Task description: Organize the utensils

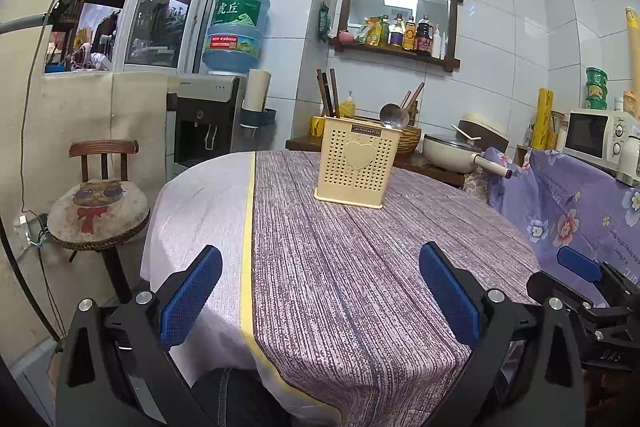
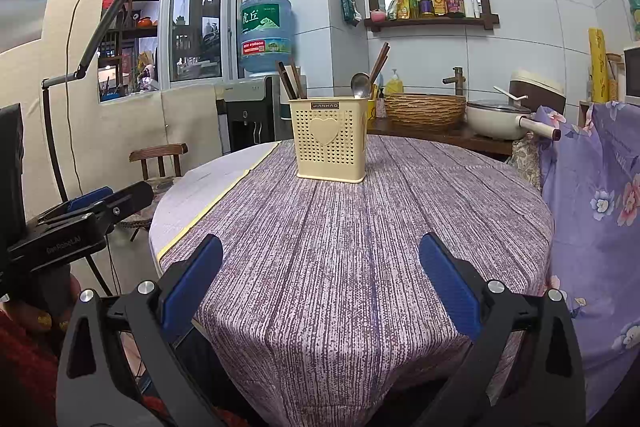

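A cream perforated utensil holder [image 1: 355,163] [image 2: 329,143] with a heart on its front stands upright on the far part of the round table [image 1: 360,287] [image 2: 360,247]. Dark chopsticks [image 1: 328,93] [image 2: 289,79] and a metal spoon [image 1: 393,117] [image 2: 360,85] stick out of its top. My left gripper [image 1: 320,291] is open over the table's near edge, with nothing between its blue pads. My right gripper [image 2: 320,283] is likewise open and empty, well short of the holder. Each gripper shows at the edge of the other's view.
A purple striped cloth covers the table. A wooden chair with a cushion [image 1: 98,211] stands to the left beside a water dispenser [image 1: 208,123]. Behind the table sit a woven basket [image 2: 425,109] and a lidded pan [image 2: 496,119]. A floral cloth [image 2: 596,207] hangs at the right.
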